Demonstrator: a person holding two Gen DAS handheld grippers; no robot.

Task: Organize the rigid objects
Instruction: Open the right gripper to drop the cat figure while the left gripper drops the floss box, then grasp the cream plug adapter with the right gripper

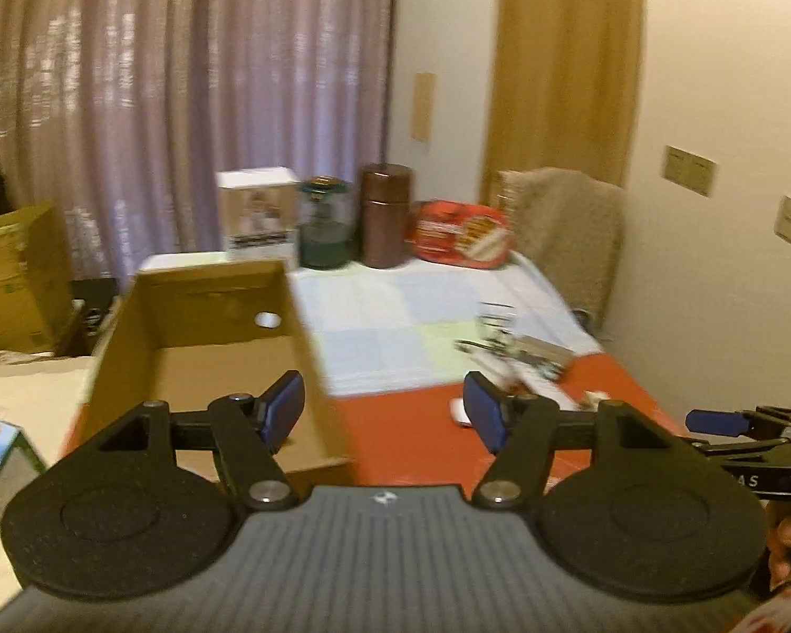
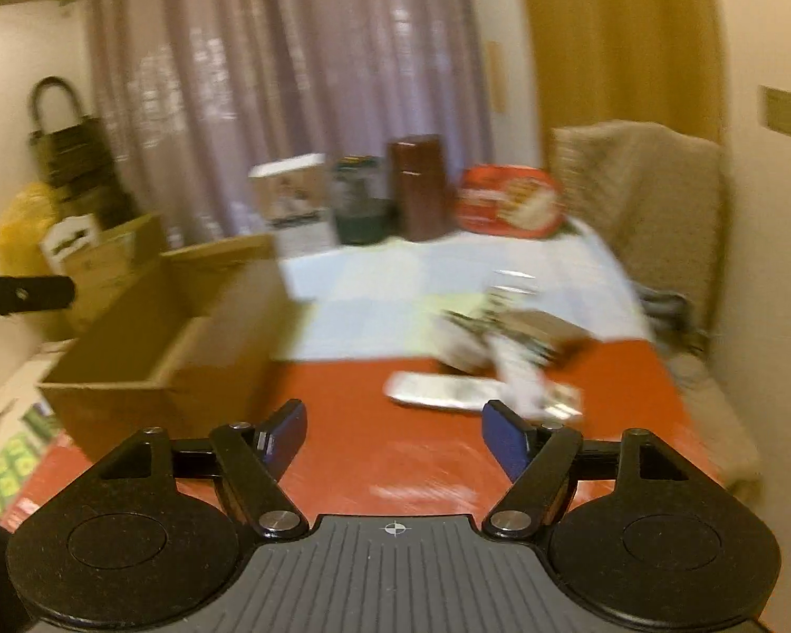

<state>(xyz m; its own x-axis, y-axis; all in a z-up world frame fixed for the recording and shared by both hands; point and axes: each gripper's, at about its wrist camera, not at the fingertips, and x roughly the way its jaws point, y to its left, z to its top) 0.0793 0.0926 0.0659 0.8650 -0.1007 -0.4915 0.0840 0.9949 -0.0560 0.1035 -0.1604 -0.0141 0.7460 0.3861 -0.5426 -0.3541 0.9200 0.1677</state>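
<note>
An open cardboard box stands on the left of the red table; the part of its inside that I see holds nothing. A blurred pile of small objects lies right of centre, with a flat white remote-like thing in front of it. My left gripper hangs open above the box's near right corner, nothing between its blue pads. My right gripper is open over the red surface, short of the pile, holding nothing.
Along the table's far edge stand a white carton, a green jar, a brown canister and a red tin. A cloth-draped chair sits at the right wall. More cartons are stacked left of the table.
</note>
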